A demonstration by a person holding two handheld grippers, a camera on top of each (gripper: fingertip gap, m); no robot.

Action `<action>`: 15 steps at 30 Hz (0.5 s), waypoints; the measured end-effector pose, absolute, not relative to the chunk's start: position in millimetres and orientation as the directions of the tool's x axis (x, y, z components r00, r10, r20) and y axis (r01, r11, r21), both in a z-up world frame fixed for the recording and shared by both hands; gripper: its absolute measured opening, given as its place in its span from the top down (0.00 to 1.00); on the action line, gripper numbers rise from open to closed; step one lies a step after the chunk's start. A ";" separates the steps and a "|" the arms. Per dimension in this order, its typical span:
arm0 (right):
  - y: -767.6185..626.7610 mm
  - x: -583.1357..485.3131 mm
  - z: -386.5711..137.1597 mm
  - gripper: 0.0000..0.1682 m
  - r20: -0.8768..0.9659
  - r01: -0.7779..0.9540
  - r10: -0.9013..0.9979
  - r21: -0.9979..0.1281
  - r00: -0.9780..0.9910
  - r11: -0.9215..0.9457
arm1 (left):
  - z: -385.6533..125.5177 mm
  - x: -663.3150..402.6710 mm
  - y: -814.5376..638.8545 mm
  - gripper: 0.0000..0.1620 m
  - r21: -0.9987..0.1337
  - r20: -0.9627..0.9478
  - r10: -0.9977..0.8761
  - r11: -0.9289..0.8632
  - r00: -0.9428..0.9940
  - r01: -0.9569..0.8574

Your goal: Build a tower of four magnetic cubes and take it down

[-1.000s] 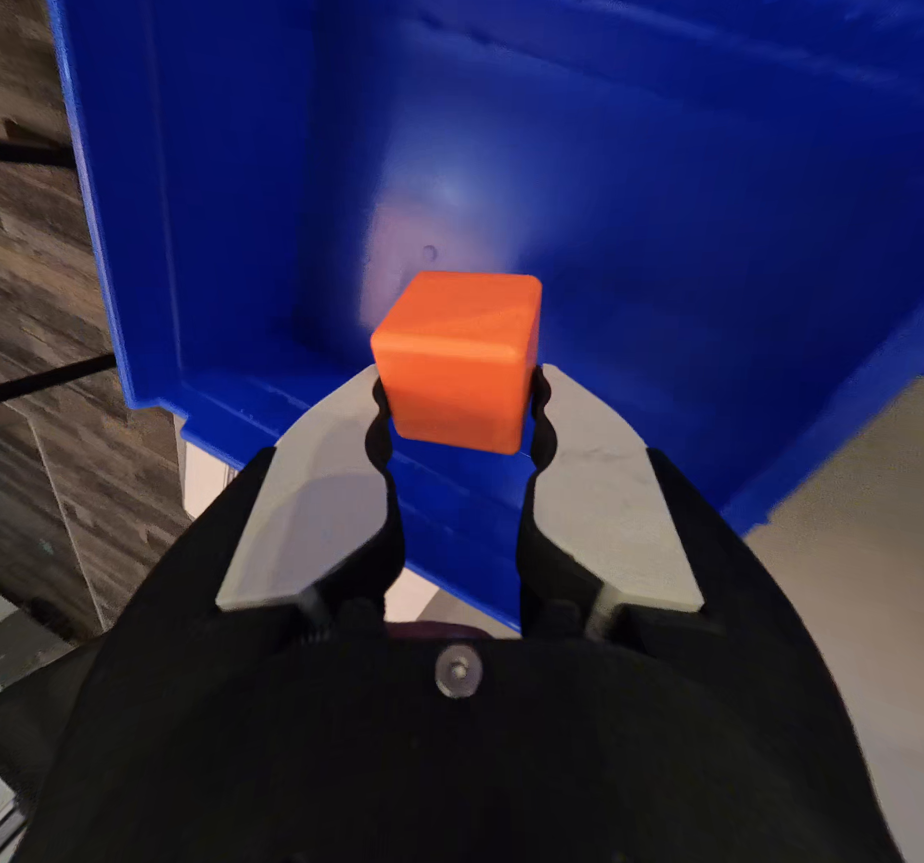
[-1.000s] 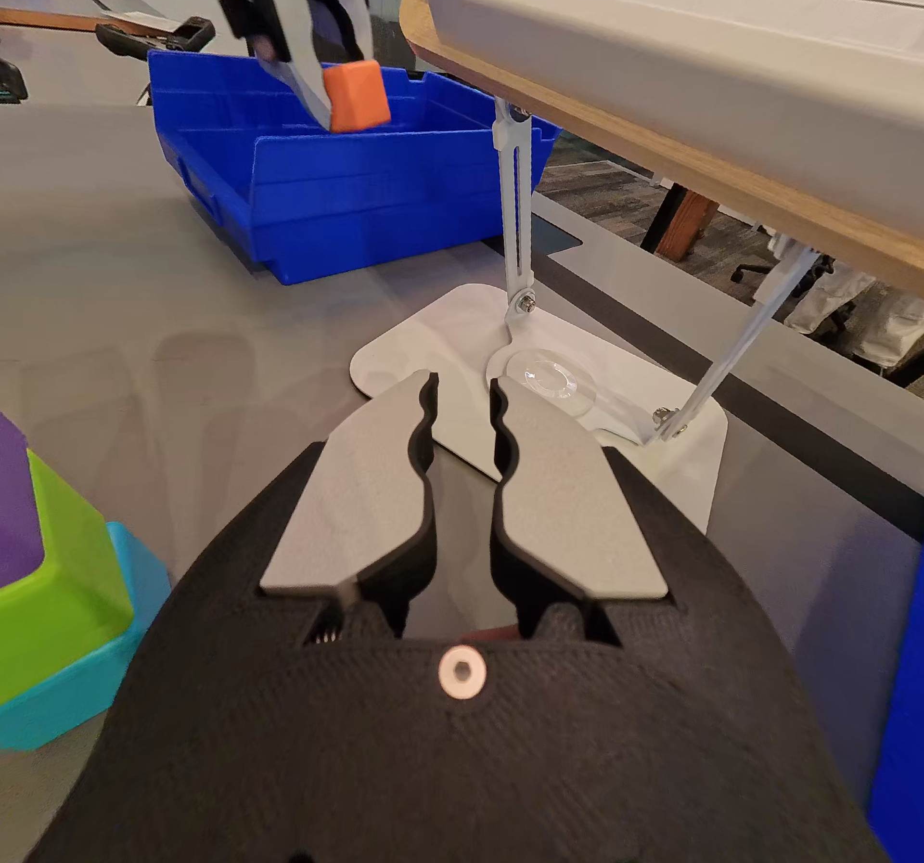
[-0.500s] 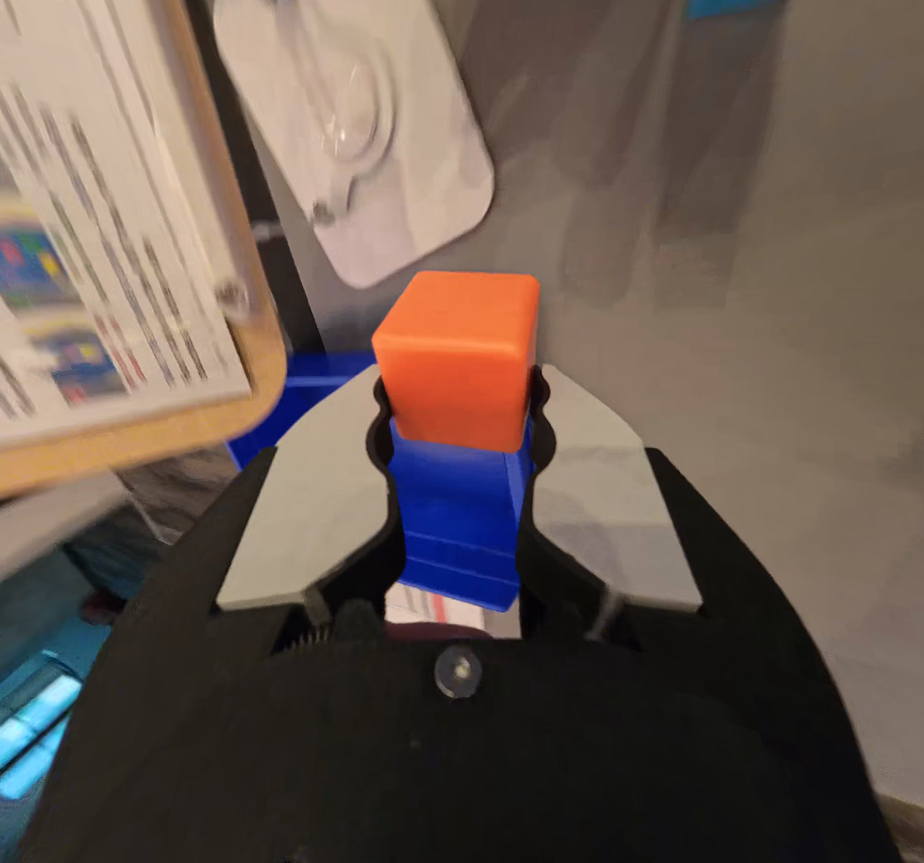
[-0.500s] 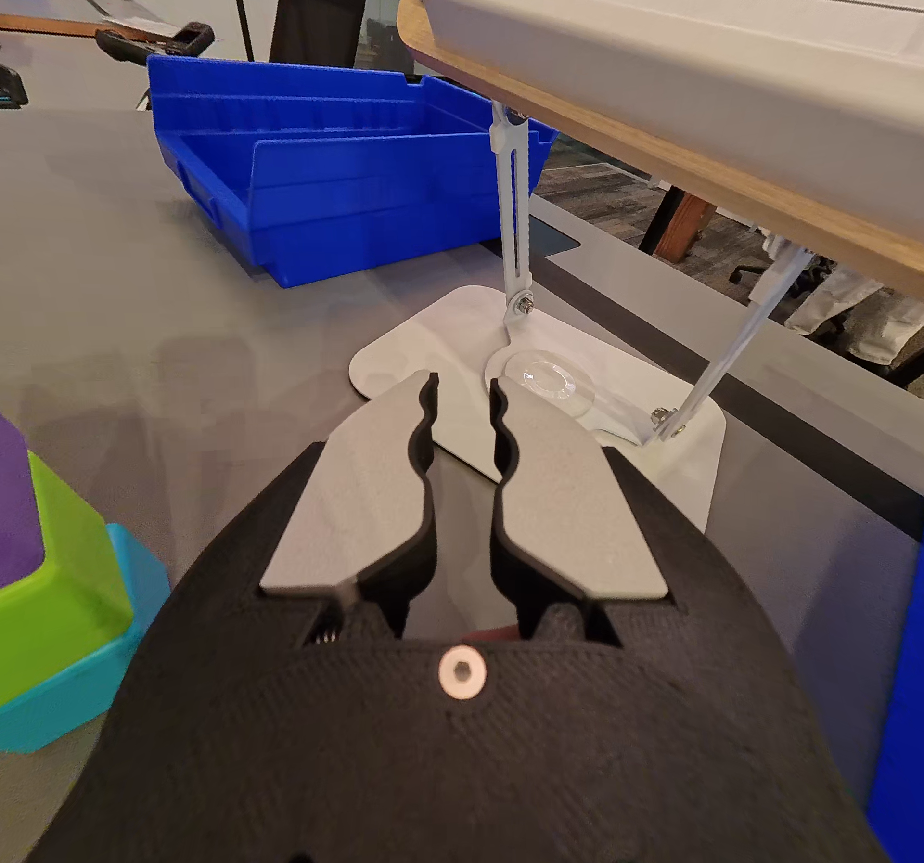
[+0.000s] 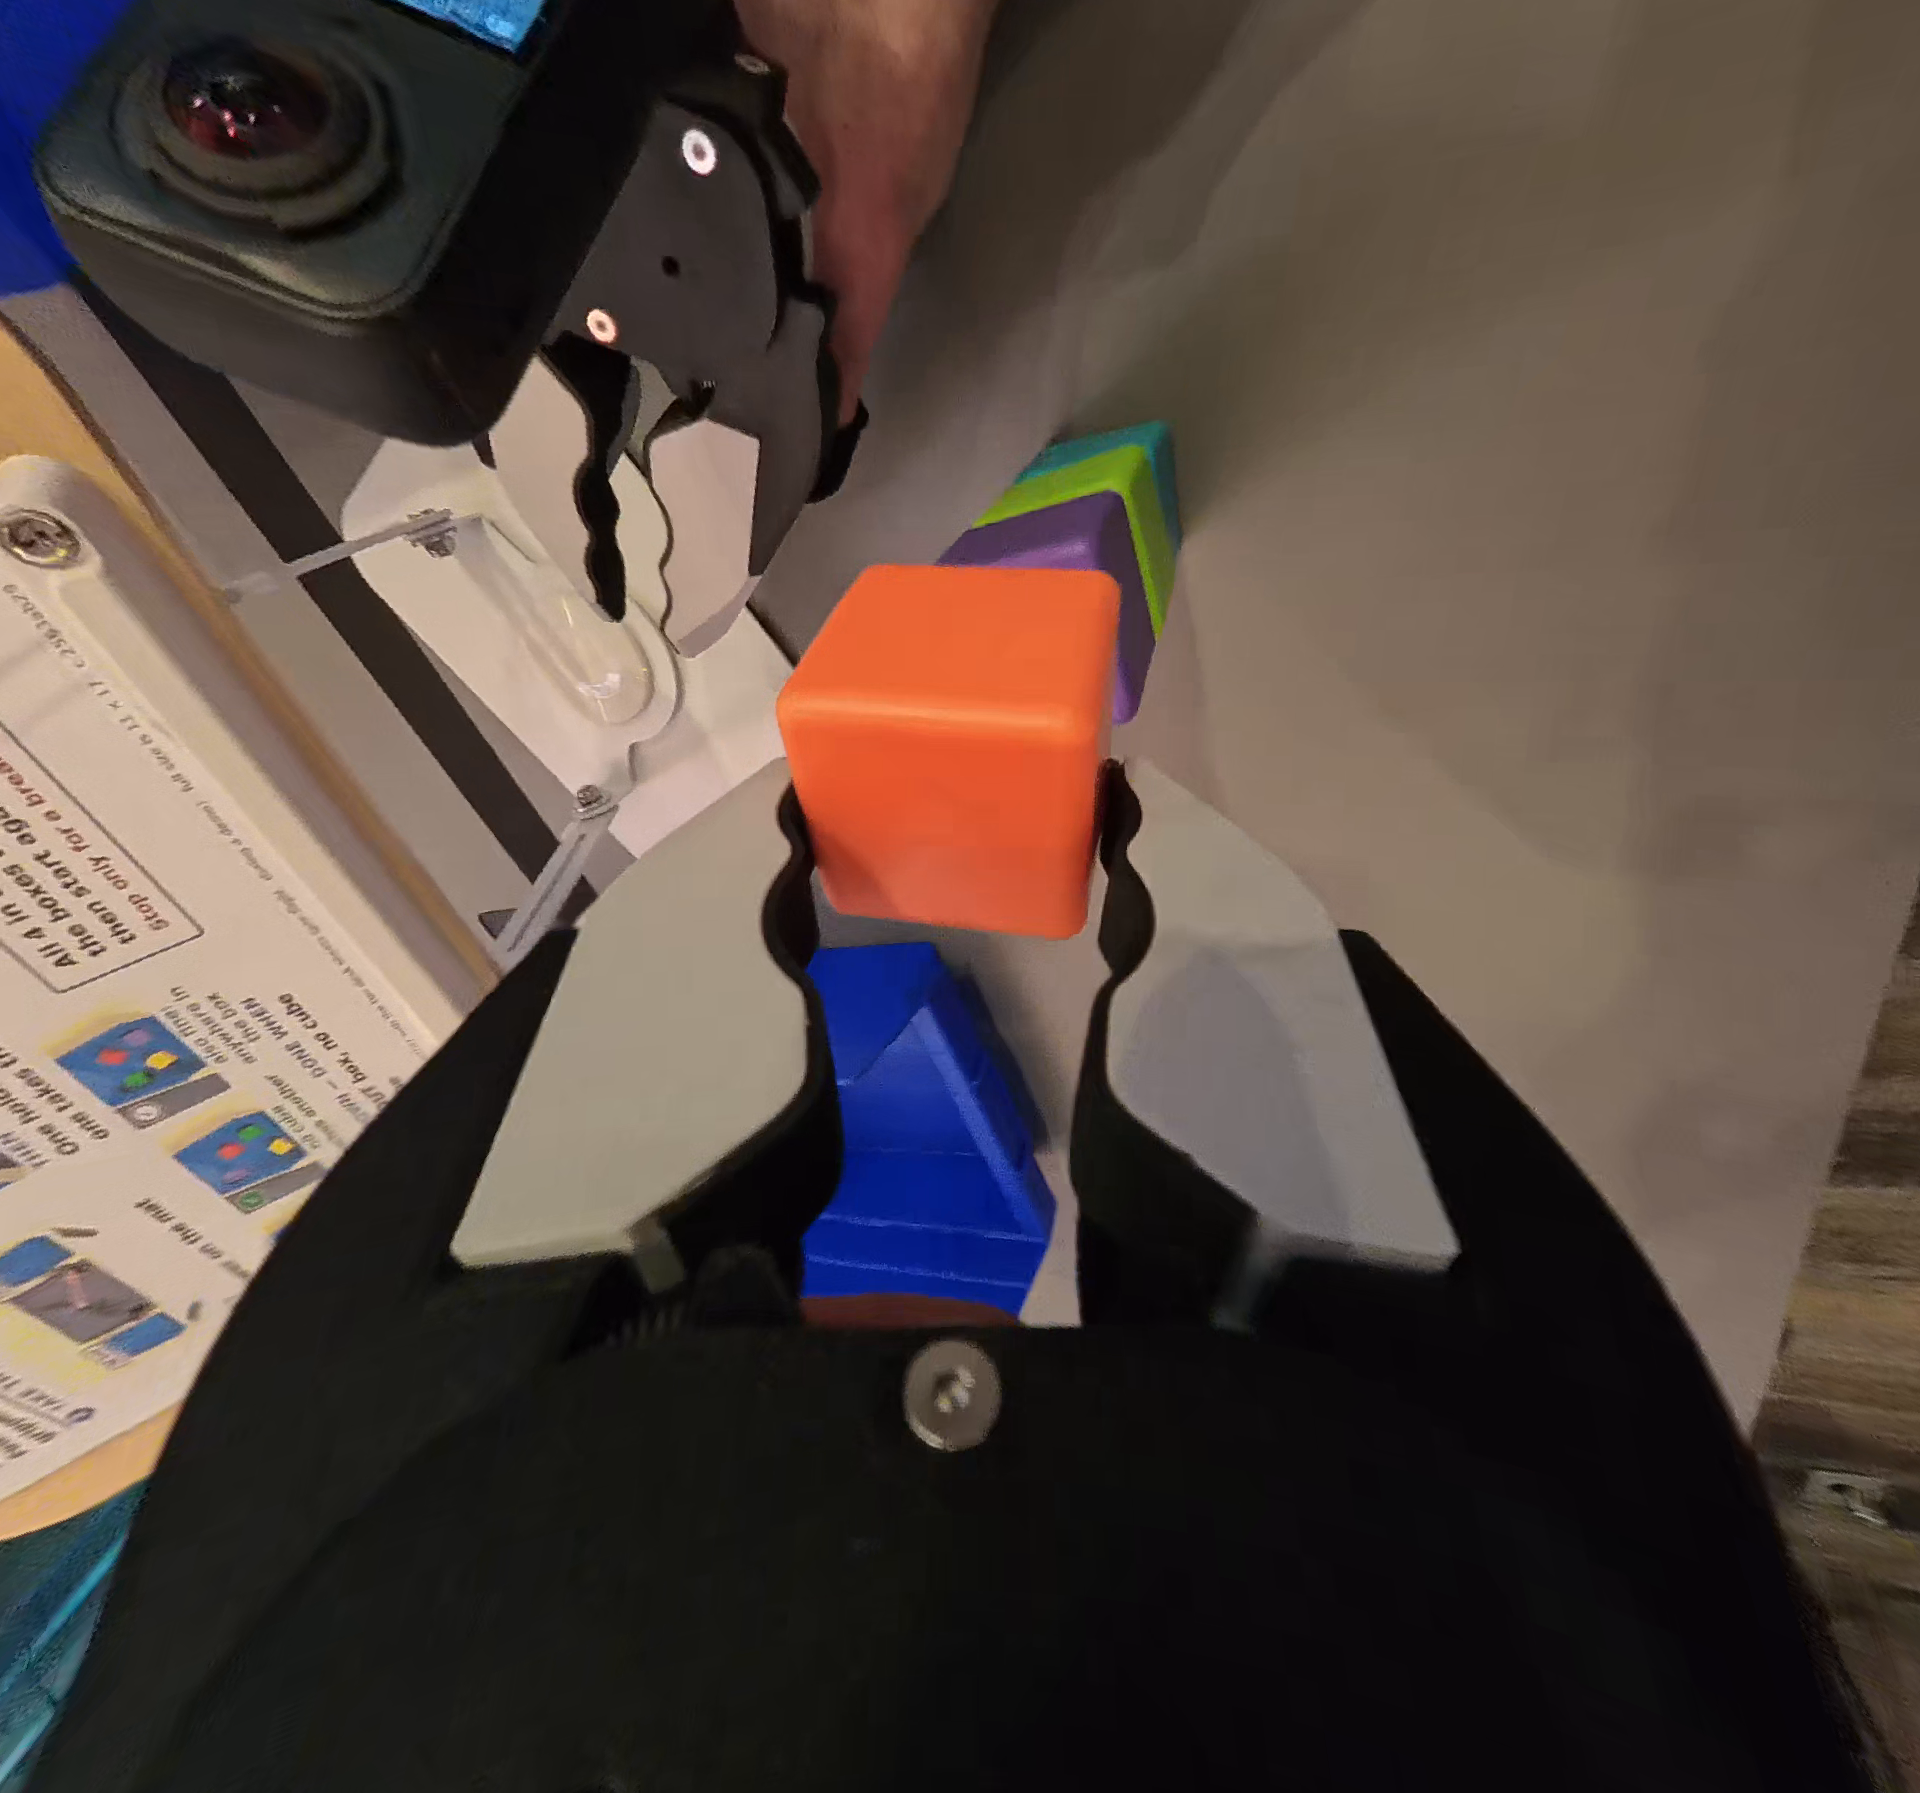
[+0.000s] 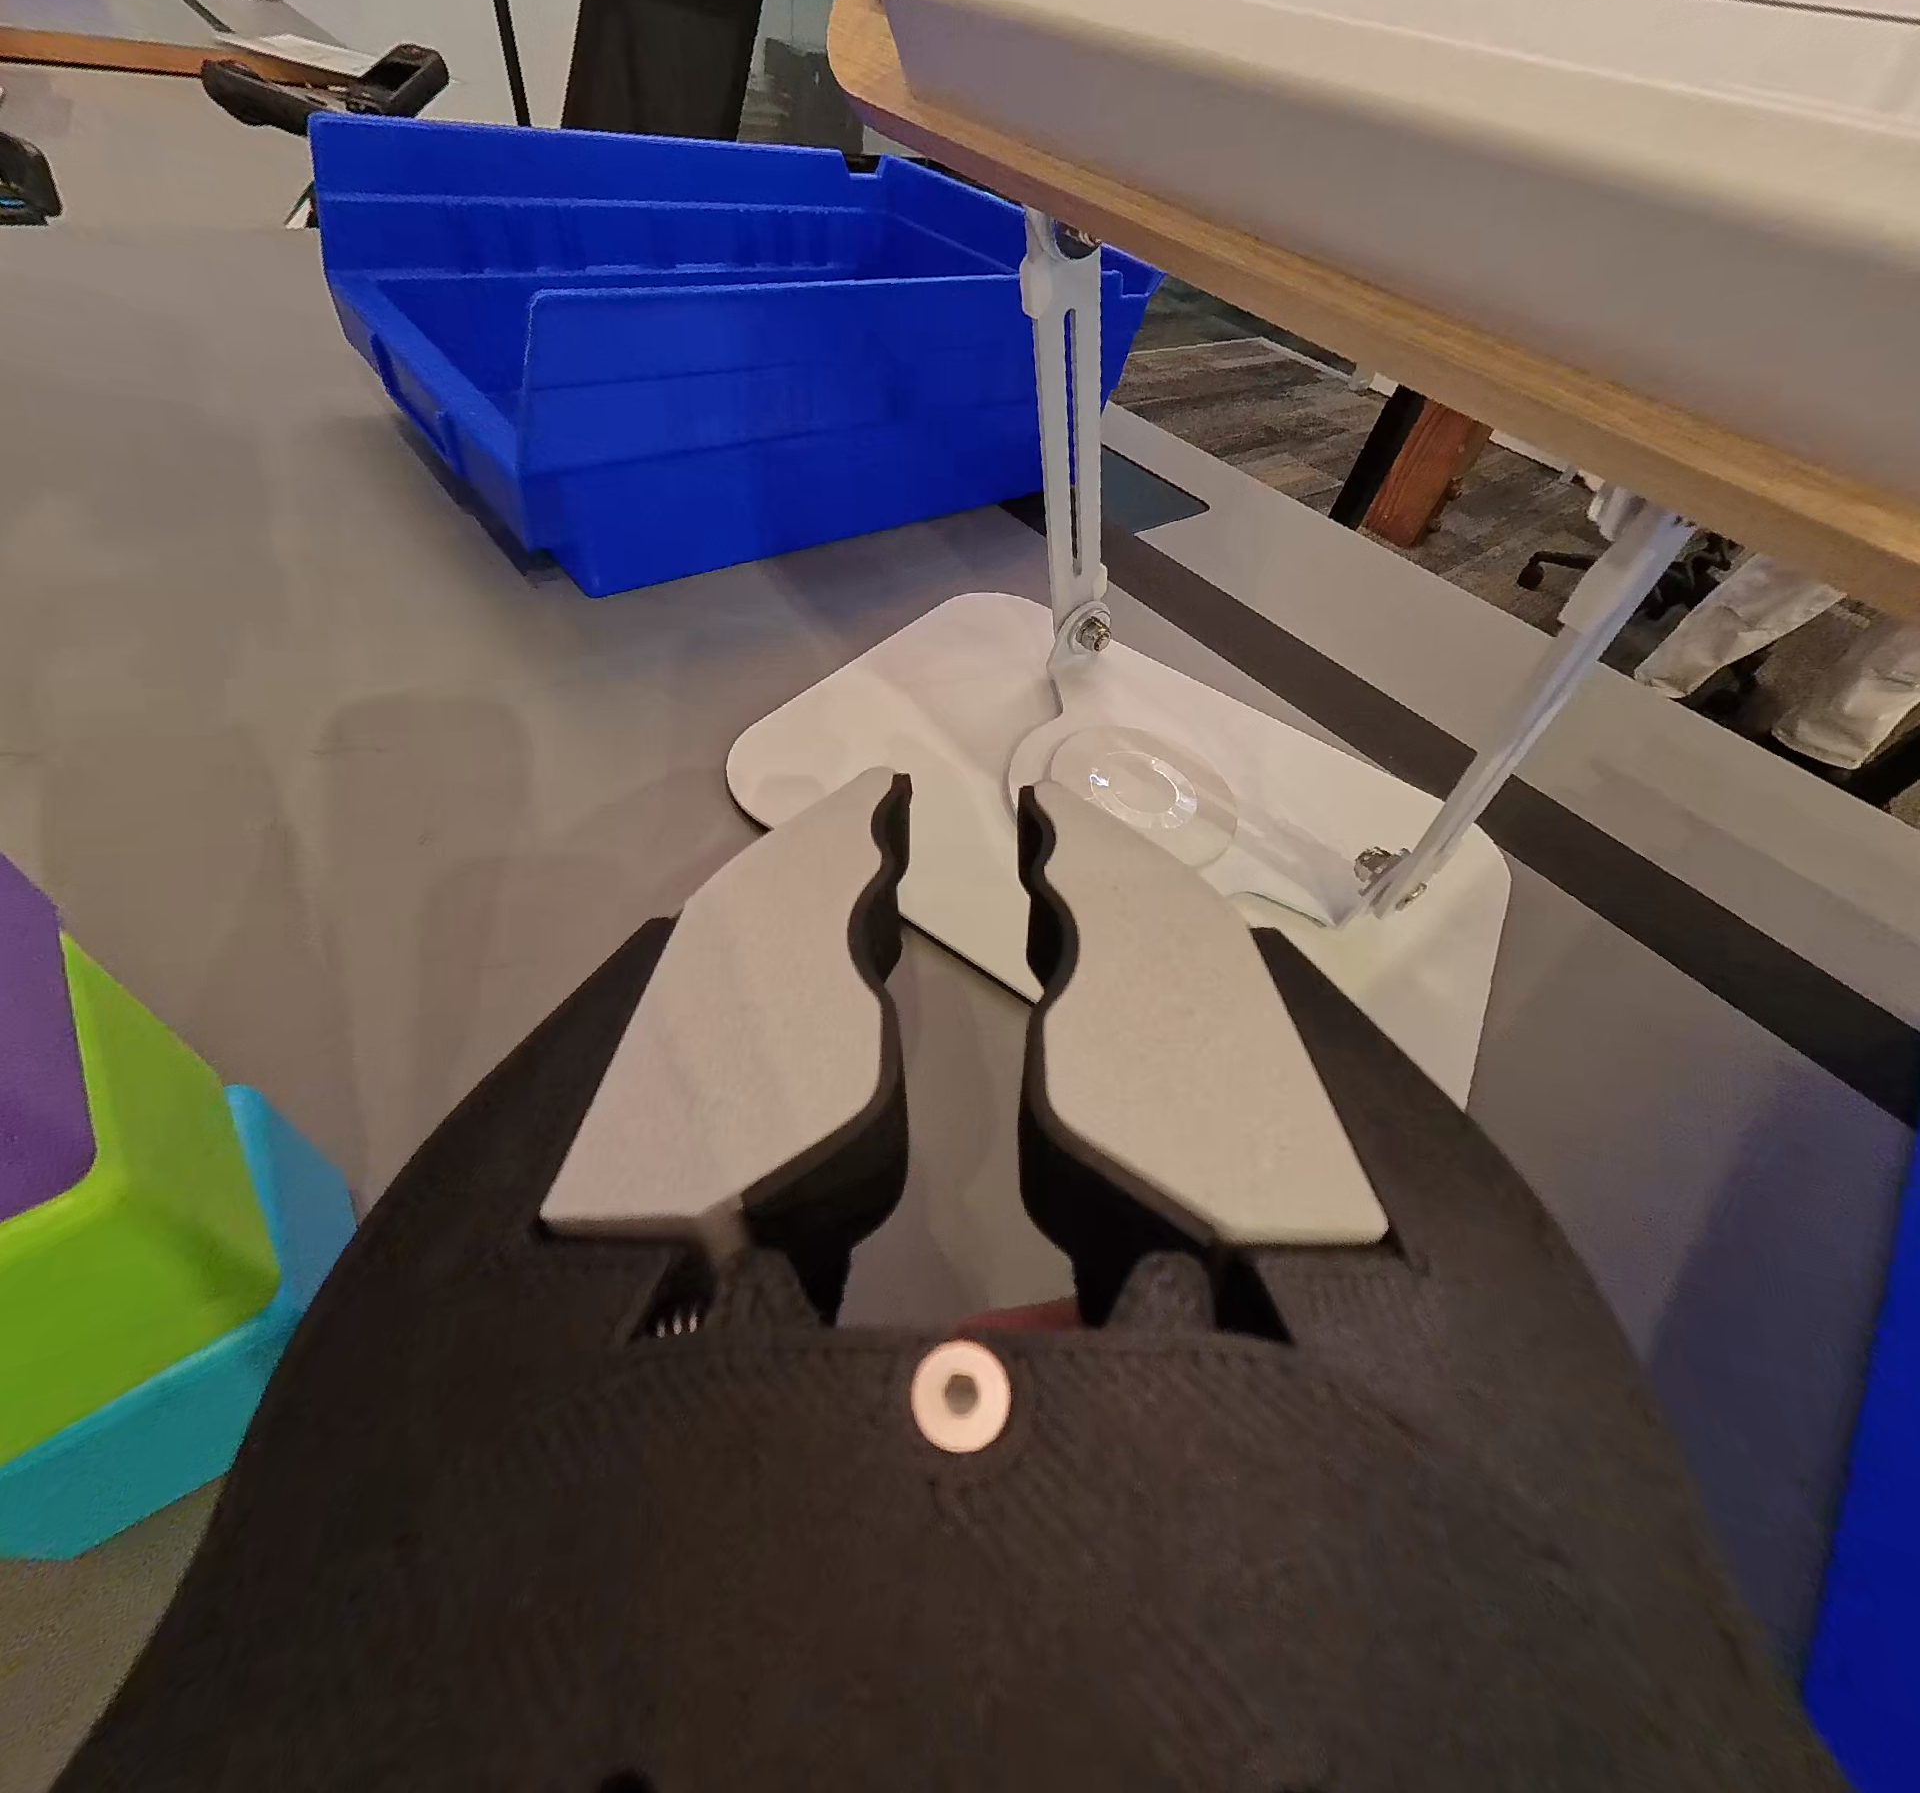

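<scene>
Left claw (image 5: pixel 951 798) grips the smooth orange plastic cube (image 5: pixel 951 746), aloft over grey table (image 5: pixel 1507 496). Beyond: purple-green-teal cube stack (image 5: pixel 1117 538). Right claw (image 6: pixel 961 808) empty, fingers slightly apart, near blue plastic bin (image 6: pixel 707 393). Printed instruction board (image 6: pixel 1455 29) overhead.

In the right wrist view, the bin (image 6: pixel 727 413) sits on the table (image 6: pixel 260 600) at about eleven o'clock, with the stand's base plate (image 6: pixel 1351 964) just ahead at one o'clock and the sign board (image 6: pixel 1455 185) above it. The three stacked cubes (image 6: pixel 114 1224) rest at nine o'clock, well apart from the bin.
</scene>
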State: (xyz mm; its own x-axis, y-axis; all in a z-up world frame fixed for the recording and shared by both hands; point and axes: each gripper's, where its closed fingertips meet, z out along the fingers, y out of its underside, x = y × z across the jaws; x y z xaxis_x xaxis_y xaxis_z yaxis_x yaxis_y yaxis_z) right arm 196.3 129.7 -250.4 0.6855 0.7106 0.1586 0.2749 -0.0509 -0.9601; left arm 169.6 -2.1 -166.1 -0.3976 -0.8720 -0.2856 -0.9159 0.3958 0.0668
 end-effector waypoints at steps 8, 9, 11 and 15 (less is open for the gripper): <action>129.6 196.2 -250.5 0.88 0.162 0.277 0.709 -0.960 0.686 -0.050 | -183.7 161.7 1.3 0.68 0.137 -0.264 -0.920 0.263 -0.291 -0.955; 129.5 196.1 -250.5 0.88 0.162 0.278 0.709 -0.959 0.686 -0.049 | -185.8 161.1 -0.5 0.68 0.138 -0.255 -0.926 0.251 -0.279 -0.958; 129.5 196.0 -250.6 0.88 0.164 0.279 0.709 -0.959 0.686 -0.048 | -191.4 160.8 -0.9 0.68 0.143 -0.256 -0.932 0.226 -0.257 -0.964; 129.4 195.8 -250.7 0.88 0.166 0.281 0.709 -0.959 0.685 -0.047 | -198.0 160.9 -3.4 0.68 0.142 -0.243 -0.942 0.201 -0.231 -0.969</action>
State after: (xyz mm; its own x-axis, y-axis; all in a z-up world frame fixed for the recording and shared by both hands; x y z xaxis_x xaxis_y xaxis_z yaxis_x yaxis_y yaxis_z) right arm 195.8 129.4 -250.7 0.6853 0.7091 0.1660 0.2807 -0.0468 -0.9587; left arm 160.9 -3.4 -198.0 -0.2310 -0.9422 -0.2426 -0.9693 0.2012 0.1416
